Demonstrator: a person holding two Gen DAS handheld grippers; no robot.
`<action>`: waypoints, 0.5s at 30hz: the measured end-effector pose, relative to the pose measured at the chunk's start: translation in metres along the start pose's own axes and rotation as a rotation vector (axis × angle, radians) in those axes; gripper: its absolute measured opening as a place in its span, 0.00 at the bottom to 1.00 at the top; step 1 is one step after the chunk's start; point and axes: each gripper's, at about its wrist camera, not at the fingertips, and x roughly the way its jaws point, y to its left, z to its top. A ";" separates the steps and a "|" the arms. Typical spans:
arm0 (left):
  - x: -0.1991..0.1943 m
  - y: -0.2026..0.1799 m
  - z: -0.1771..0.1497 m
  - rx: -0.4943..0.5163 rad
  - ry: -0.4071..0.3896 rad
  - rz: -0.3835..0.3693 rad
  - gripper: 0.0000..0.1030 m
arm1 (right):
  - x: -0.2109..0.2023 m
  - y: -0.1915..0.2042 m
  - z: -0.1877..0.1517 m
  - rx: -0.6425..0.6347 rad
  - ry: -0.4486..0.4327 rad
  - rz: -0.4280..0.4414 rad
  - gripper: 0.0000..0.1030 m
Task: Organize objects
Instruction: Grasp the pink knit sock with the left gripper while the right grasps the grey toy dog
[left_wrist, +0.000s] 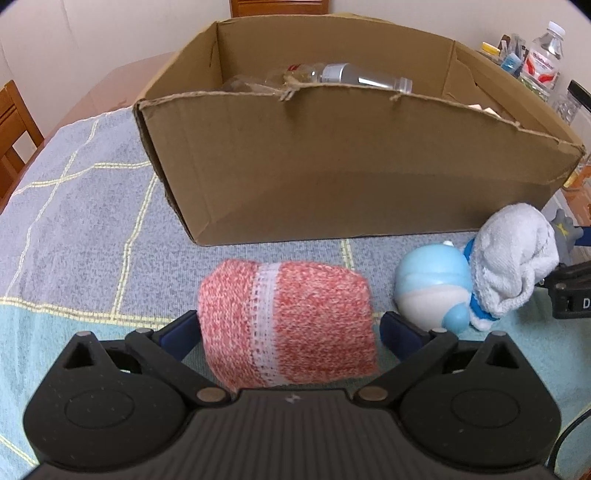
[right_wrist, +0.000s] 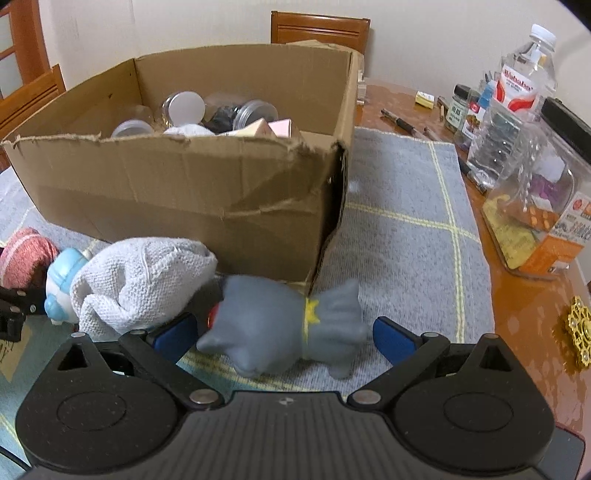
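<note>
A rolled red-and-white knit sock (left_wrist: 288, 325) lies on the tablecloth between the blue pads (left_wrist: 181, 334) of my left gripper (left_wrist: 290, 330), which stands open around it. To its right are a blue-and-white round toy (left_wrist: 432, 291) and a white sock bundle (left_wrist: 513, 258). In the right wrist view a grey cat-like toy (right_wrist: 280, 325) with a yellow collar lies between the wide-spread fingers of my open right gripper (right_wrist: 282, 336). The white sock bundle (right_wrist: 144, 280) sits just left of it. Behind stands the torn cardboard box (right_wrist: 177, 184) holding jars and bottles.
The grey checked cloth (right_wrist: 402, 236) covers the table. At the right edge stand a water bottle (right_wrist: 524, 77), clear plastic containers (right_wrist: 532, 199), small jars, pens and a gold gear-like piece (right_wrist: 580, 332). Wooden chairs (right_wrist: 317, 31) stand behind the table.
</note>
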 end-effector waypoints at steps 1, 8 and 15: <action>0.000 0.000 0.001 -0.002 0.001 0.000 0.96 | 0.000 0.000 0.001 0.002 0.006 0.000 0.97; -0.003 0.001 0.006 0.025 0.006 0.001 0.86 | -0.004 -0.005 -0.001 0.043 0.021 -0.005 0.80; -0.009 0.008 0.011 0.025 0.010 -0.021 0.77 | -0.011 -0.004 0.003 0.023 0.025 -0.003 0.75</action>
